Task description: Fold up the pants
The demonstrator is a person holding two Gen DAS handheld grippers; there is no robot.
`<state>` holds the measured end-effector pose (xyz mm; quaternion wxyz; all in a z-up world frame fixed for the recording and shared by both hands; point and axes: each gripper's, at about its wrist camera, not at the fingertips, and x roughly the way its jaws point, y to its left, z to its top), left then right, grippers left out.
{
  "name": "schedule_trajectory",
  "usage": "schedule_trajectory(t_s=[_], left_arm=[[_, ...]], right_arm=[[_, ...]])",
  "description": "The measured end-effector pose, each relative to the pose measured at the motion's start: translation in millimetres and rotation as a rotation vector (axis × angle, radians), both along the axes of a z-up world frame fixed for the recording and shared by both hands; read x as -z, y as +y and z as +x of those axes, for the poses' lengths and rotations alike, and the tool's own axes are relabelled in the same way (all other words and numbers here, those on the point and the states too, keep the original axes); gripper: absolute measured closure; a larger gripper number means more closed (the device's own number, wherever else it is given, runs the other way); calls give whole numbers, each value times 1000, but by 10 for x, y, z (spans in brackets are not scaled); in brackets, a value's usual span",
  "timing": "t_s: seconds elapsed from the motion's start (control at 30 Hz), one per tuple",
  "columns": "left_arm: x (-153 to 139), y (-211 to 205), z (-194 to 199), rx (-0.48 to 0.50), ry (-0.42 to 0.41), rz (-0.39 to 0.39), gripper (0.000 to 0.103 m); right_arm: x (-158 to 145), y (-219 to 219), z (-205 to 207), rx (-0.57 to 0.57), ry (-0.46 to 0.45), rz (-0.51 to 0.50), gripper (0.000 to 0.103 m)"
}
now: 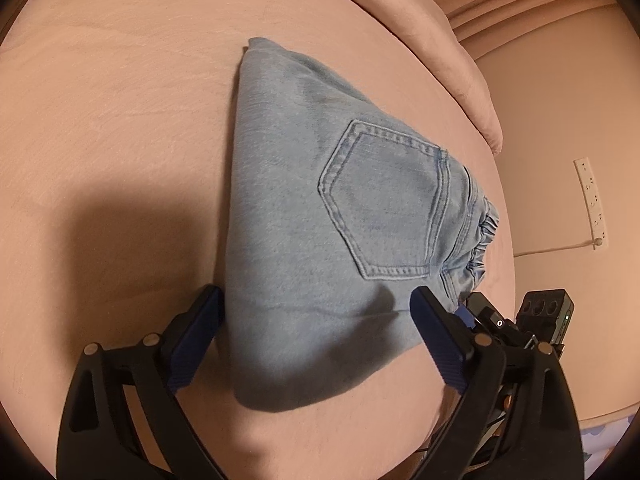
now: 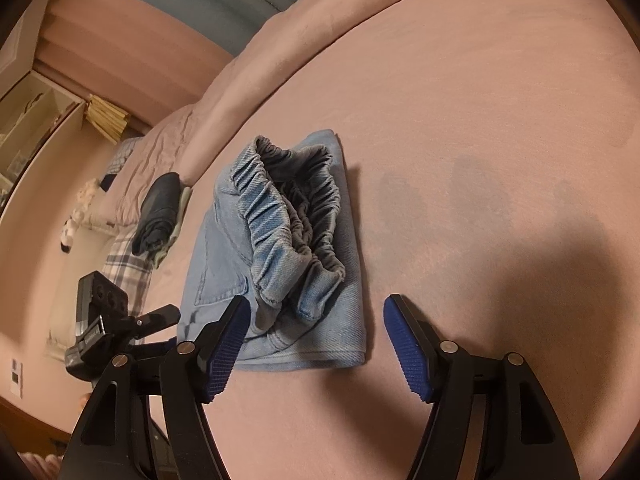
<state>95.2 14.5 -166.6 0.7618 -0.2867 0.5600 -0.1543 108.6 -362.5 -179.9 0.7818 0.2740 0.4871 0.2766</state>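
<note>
Light blue jeans [image 1: 320,208] lie folded into a compact bundle on the pink bed cover [image 1: 120,120], back pocket [image 1: 384,200] facing up. In the right wrist view the elastic waistband [image 2: 296,208] lies bunched on top of the jeans [image 2: 332,300]. My left gripper [image 1: 316,304] is open, its blue pads standing on either side of the bundle's near end without pressing it. My right gripper [image 2: 315,305] is open too, with the bundle's near corner lying between its fingers. Part of the right gripper's body [image 1: 540,320] shows at the bundle's waistband side.
A rolled pink duvet [image 1: 440,48] runs along the far side of the bed. A dark folded garment [image 2: 160,212] lies beyond the jeans, beside a plaid cloth [image 2: 128,268]. A white power strip [image 1: 592,200] hangs on the wall.
</note>
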Motion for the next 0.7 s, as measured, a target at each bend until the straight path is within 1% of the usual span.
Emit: schedule_trajectory(t_s=[0.3, 0.37, 0.6, 0.7], left_arm=[[29, -43, 128, 11, -7, 10, 7], [42, -55, 174, 14, -4, 10, 5], [88, 35, 296, -30, 16, -76, 4], [95, 26, 355, -28, 12, -74, 4]], right_arm=[[12, 80, 82, -33, 5, 24, 30], [28, 109, 106, -45, 7, 31, 30], [65, 174, 182, -82, 16, 59, 30], [79, 178, 243, -101, 37, 73, 30]])
